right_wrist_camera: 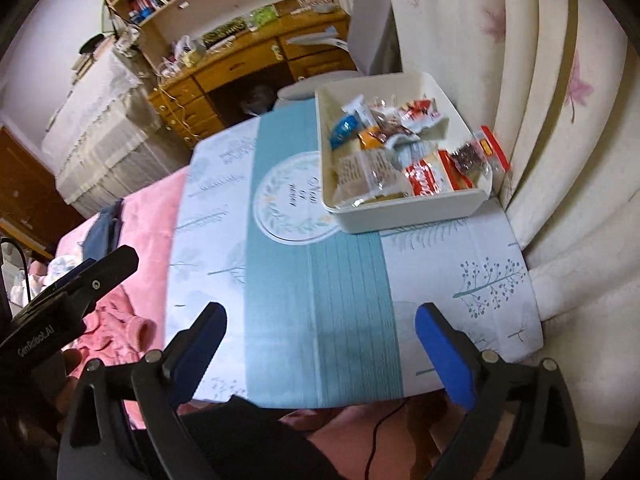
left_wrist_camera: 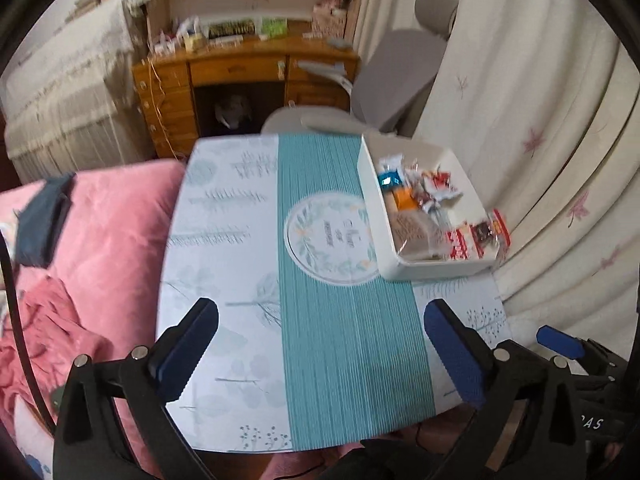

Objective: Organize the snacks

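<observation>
Two hand-held grippers, left (left_wrist_camera: 320,344) and right (right_wrist_camera: 320,348), hang spread and empty over the near tabletop (left_wrist_camera: 240,280); snacks (right_wrist_camera: 384,152) sit gathered in the far-right bin (right_wrist_camera: 408,210), seemingly sorted already.

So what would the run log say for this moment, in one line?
left gripper: open, empty | right gripper: open, empty | snacks: in white box | table

Snacks (right_wrist_camera: 384,152) in box (right_wrist_camera: 404,210), table's (right_wrist_camera: 460,280) far-right corner.
</observation>
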Motion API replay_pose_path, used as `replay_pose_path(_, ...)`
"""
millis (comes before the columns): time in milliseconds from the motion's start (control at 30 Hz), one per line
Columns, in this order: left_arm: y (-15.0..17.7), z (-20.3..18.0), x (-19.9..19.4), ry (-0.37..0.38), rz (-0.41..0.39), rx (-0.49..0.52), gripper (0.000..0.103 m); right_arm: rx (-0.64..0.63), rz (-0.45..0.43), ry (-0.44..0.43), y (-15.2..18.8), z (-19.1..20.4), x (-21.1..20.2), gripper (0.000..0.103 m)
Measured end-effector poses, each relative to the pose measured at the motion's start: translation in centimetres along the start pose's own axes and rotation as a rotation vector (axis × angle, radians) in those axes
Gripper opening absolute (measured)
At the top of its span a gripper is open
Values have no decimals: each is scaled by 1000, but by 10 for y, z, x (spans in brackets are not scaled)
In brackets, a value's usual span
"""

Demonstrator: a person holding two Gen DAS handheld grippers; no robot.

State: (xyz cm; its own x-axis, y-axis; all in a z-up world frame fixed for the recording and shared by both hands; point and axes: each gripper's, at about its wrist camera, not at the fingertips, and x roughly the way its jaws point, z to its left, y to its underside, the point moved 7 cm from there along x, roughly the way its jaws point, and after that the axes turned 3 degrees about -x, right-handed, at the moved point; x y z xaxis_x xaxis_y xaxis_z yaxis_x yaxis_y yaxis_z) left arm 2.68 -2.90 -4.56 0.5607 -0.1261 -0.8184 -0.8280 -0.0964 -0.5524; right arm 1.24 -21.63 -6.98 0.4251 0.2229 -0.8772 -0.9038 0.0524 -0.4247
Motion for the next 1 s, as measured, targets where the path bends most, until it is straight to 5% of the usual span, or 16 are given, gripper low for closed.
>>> replay_pose_path(367,-10,-32,-53,-137,-144,2,102,-49,-127,15,-9,-11,-51,101)
replay_pose_path(1000,-3,-50,-47,-170,-141,-47,102,-60,-113,-3,-13,-34,-42,102)
